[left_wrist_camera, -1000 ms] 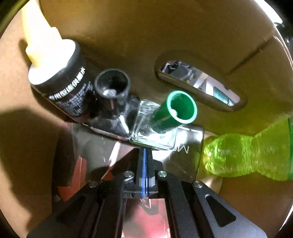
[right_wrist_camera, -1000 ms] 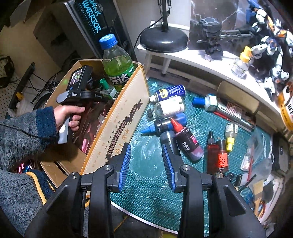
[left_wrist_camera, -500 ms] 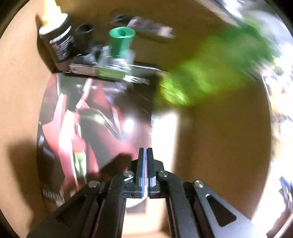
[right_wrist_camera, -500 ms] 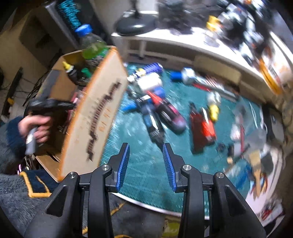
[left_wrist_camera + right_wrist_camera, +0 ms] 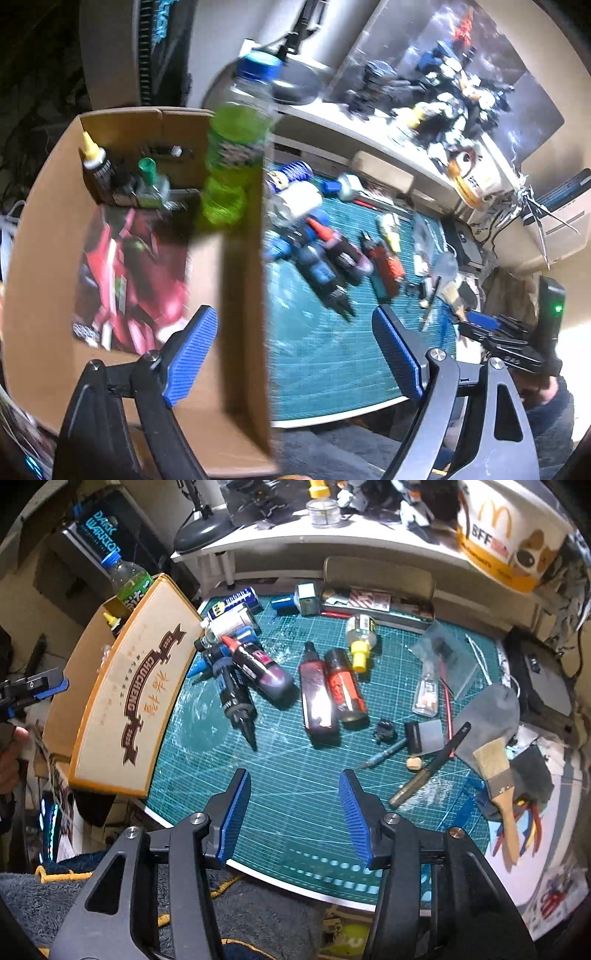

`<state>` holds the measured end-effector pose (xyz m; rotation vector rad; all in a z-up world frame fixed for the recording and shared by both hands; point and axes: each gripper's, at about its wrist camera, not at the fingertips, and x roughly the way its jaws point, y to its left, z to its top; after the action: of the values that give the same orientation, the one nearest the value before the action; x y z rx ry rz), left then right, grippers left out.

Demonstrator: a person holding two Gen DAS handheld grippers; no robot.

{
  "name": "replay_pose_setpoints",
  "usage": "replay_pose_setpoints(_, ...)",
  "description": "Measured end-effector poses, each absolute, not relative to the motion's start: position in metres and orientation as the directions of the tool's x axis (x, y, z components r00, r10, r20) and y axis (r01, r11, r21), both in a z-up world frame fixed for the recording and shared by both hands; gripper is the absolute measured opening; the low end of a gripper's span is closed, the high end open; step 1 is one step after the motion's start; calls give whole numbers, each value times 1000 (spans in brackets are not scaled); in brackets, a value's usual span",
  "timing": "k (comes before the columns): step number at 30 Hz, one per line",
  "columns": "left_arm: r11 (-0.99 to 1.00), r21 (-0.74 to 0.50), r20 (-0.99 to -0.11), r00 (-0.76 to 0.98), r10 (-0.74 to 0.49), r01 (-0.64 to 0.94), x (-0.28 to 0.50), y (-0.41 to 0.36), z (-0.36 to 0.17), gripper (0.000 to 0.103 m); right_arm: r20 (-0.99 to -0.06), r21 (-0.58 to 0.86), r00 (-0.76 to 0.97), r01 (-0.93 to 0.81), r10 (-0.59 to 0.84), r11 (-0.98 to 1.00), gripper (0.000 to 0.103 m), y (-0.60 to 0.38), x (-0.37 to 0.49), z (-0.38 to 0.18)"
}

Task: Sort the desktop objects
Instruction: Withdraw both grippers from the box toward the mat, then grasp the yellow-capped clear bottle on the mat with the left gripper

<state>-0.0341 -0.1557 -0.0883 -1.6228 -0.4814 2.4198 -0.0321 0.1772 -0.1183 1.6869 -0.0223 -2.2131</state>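
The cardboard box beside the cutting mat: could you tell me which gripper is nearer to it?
Left. The left gripper hangs over the cardboard box; the right gripper is over the green cutting mat.

A cardboard box [image 5: 122, 701] is standing at the green cutting mat's [image 5: 295, 775] left edge, carrying a green drink bottle [image 5: 236, 147], a yellow-tipped black bottle [image 5: 94, 162] and a green-capped glass bottle [image 5: 151, 184]. Out on the mat, paint bottles are lying scattered: a black nozzle bottle [image 5: 236, 698], two red ones [image 5: 332, 690] side by side, a yellow-capped one [image 5: 360, 635].
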Motion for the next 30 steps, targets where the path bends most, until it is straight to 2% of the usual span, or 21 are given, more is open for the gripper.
replay_pose_setpoints(6, -936, -350, -881, -352, 315, 40, -8, -72, -101, 87, -923, 284, -185, 268, -338, -921, 51, 239, -12, -141)
replay_pose_setpoints(15, -931, -360, -889, -323, 323, 59, -6, -3, -122, 87, -941, 306, -82, 207, -328, -929, 53, 311, 14, -182)
replay_pose_setpoints(20, -943, -332, -889, -335, 312, 3, -74, 37, -140, 87, -948, 303, -54, 162, -315, -939, 53, 326, 20, -195)
replay_pose_setpoints(24, -971, -233, -909, -343, 239, -57, -150, 77, -158, 87, -950, 296, -72, 104, -304, -950, 53, 337, 27, -189)
replay_pose_setpoints(26, -979, -193, -936, -289, 202, -59, -185, 95, -184, 87, -950, 292, -92, 68, -297, -954, 64, 346, 32, -185)
replay_pose_setpoints(30, -984, -174, -967, -183, 178, -36, -220, 117, -233, 86, -954, 277, -117, -5, -275, -961, 65, 364, 40, -181)
